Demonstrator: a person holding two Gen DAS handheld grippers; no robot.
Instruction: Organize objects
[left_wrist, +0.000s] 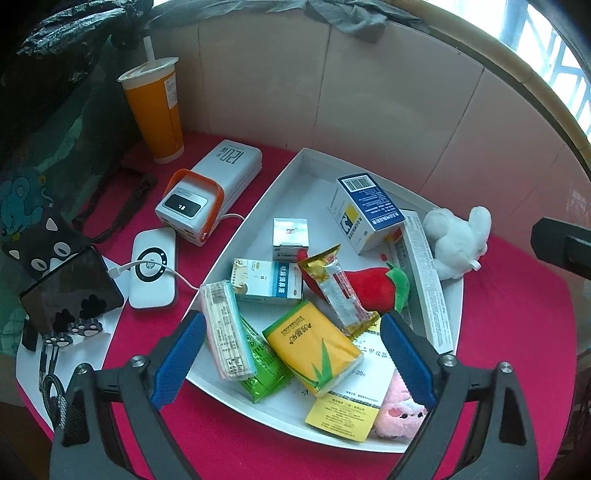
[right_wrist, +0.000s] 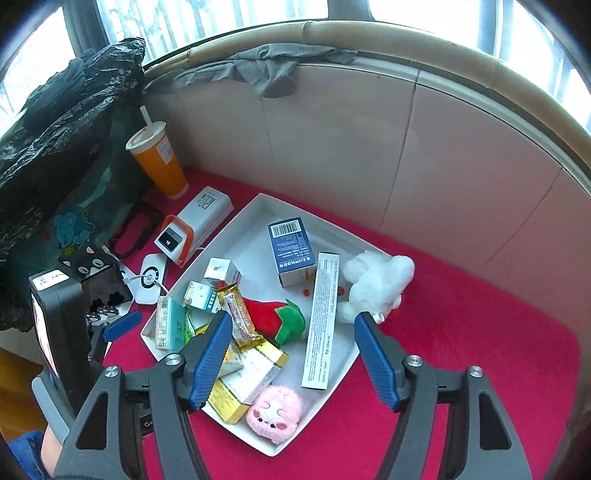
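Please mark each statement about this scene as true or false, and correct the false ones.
1. Both grippers are open and hold nothing. True: the left gripper and the right gripper hang open above the white tray.
2. The orange drink cup stands inside the tray. False: it stands upright on the red cloth, outside the tray, near the wall.
3. The pink plush toy lies at the near corner of the tray. True.
4. The white plush toy lies in the middle of the tray. False: it sits at the tray's right edge, partly over the rim.
5. The blue box with a barcode lies on the cloth. False: it is in the tray.
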